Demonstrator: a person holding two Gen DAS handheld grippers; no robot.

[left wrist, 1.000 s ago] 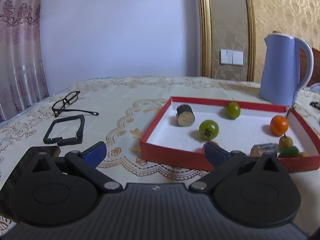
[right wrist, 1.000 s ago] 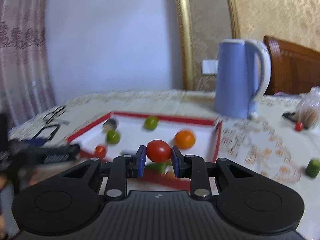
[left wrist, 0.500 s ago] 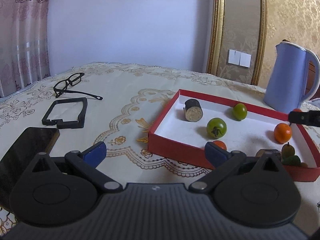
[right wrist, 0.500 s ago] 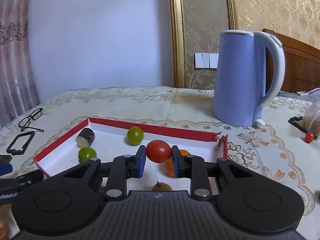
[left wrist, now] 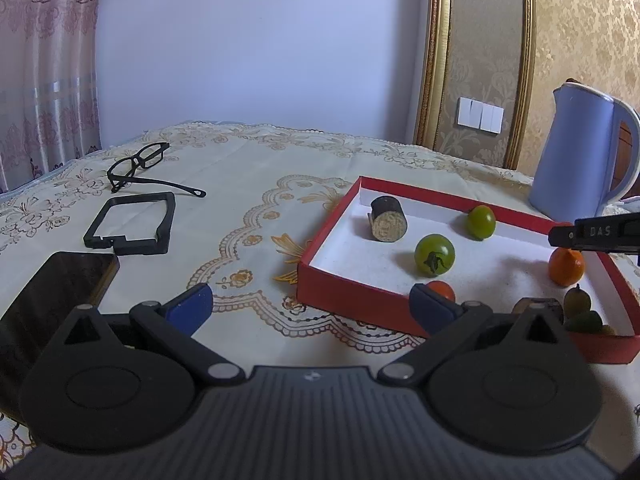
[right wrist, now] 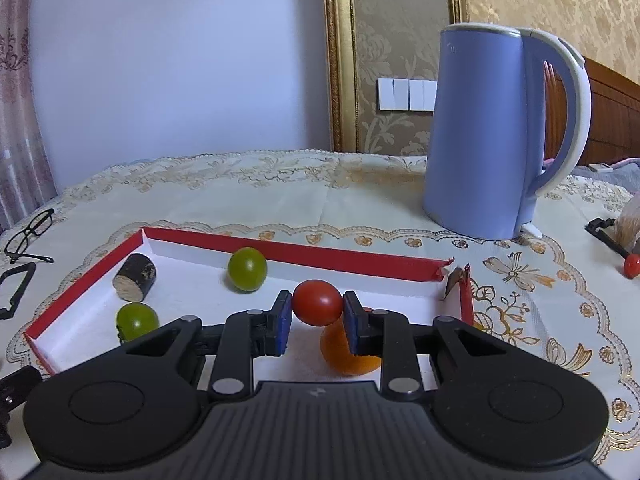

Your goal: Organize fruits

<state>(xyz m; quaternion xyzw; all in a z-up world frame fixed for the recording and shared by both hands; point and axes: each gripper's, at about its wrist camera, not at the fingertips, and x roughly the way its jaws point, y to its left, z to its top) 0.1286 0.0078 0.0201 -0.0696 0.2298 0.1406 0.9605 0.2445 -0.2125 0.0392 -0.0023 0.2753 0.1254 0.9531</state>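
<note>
My right gripper (right wrist: 316, 312) is shut on a red tomato (right wrist: 317, 302) and hangs over the red-walled white tray (right wrist: 280, 247), just above an orange fruit (right wrist: 344, 356). In the tray lie two green tomatoes (right wrist: 247, 269) (right wrist: 136, 319) and a dark cylinder (right wrist: 136, 277). My left gripper (left wrist: 308, 306) stands open near the tray's (left wrist: 352, 300) front left corner, with nothing between its fingers. In its view the tray also holds a small red tomato (left wrist: 440, 290), the orange fruit (left wrist: 566, 266) and several small fruits at the front right corner (left wrist: 580, 312). The right gripper's finger (left wrist: 596, 233) shows at the right edge.
A blue kettle (right wrist: 496, 132) stands behind the tray on the right. Black glasses (left wrist: 140, 164), a black frame (left wrist: 132, 224) and a phone (left wrist: 48, 300) lie on the tablecloth to the left. A small red tomato (right wrist: 631, 266) lies at the far right.
My right gripper has carried the red tomato forward over the tray's right part, close above the orange fruit. The left gripper has stayed almost in place, open.
</note>
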